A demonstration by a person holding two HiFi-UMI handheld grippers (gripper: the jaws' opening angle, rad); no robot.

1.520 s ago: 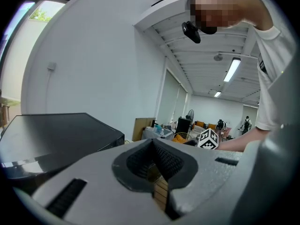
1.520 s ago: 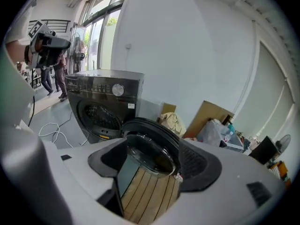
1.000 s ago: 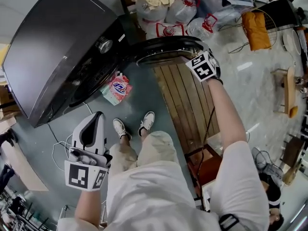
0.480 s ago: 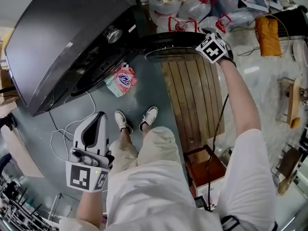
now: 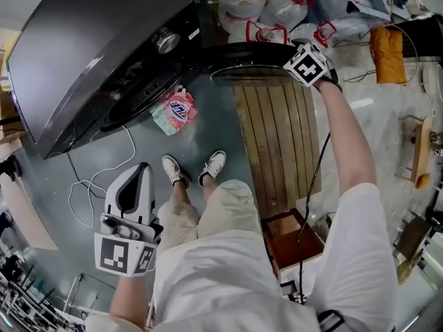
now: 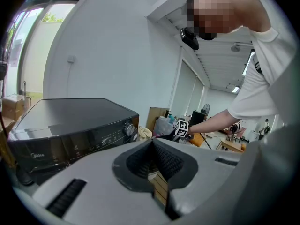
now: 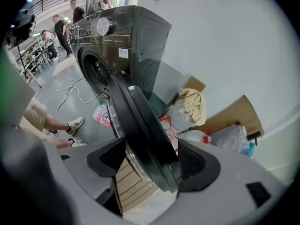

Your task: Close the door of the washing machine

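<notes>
Clasping half-hidden door (image 7: pixel 137 118), right tongs (image 7: pixel 152 161)

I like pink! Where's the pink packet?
Head view, upper left: the pink packet lies on the floor beside the washing machine, just ahead of the person's shoes.

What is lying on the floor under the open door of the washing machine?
A wooden slatted board lies under the door. A pink packet lies beside it, in front of the washing machine. The door covers the board's far end, so that part cannot be seen.
</notes>
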